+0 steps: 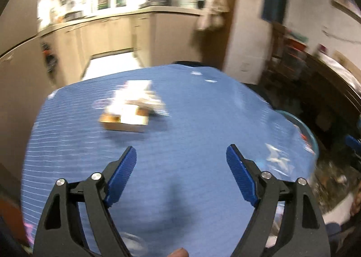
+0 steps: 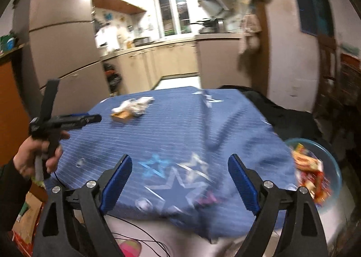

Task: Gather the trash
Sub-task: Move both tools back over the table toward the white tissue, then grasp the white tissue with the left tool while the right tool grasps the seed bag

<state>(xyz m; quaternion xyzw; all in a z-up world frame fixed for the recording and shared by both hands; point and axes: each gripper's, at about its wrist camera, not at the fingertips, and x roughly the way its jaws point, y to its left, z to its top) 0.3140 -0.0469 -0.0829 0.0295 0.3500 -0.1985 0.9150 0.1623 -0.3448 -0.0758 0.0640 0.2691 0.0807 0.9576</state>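
Trash [image 2: 130,108], a blurred heap of crumpled paper and a small cardboard box, lay on the far left part of the blue striped tablecloth [image 2: 171,126], while a teal bowl [image 2: 334,162] of bright wrappers sat at the right edge. The left gripper [image 1: 181,155] and the right gripper [image 2: 180,164] each stood with jaws spread wide, gripping and touching nothing.

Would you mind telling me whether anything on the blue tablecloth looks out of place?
Yes: a loose heap of crumpled wrappers and a small cardboard box lies toward the far side of the blue tablecloth. The blue bowl at its right edge already holds colourful wrappers. Motion blur hides finer detail.
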